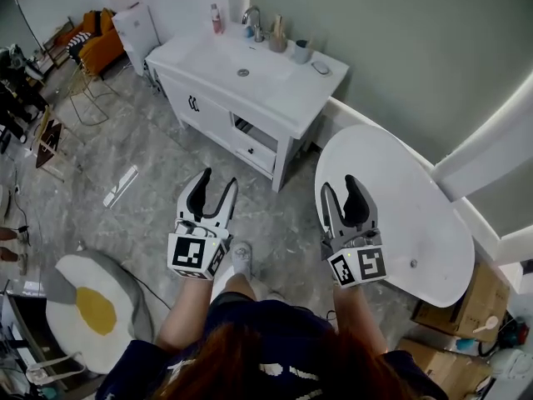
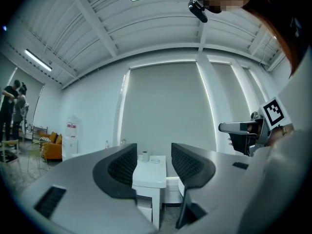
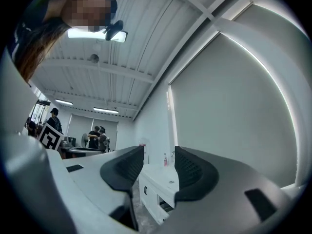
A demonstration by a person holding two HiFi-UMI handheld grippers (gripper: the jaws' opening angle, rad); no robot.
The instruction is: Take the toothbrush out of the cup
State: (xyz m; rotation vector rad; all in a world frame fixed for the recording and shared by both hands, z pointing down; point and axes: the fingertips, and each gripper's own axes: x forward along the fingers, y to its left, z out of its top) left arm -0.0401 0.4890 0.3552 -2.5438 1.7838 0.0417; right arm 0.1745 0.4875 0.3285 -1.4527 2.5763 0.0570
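A white vanity (image 1: 287,98) with a sink stands a few steps ahead of me. By its faucet a cup (image 1: 277,42) holds what looks like the toothbrush (image 1: 277,25), too small to be sure; a grey cup (image 1: 301,52) stands beside it. My left gripper (image 1: 216,179) and right gripper (image 1: 339,184) are held out over the floor, far short of the vanity, both open and empty. In the left gripper view the vanity (image 2: 150,172) and a cup (image 2: 145,156) show between the open jaws (image 2: 153,157). The right gripper's open jaws (image 3: 159,162) frame the vanity (image 3: 161,184) from its side.
A round white table (image 1: 416,223) stands close on my right, under the right gripper's side. An egg-shaped rug (image 1: 92,307) lies on the floor at the left. An orange chair (image 1: 100,44) and a white dispenser (image 1: 137,32) stand far left. Cardboard boxes (image 1: 454,311) sit at the lower right.
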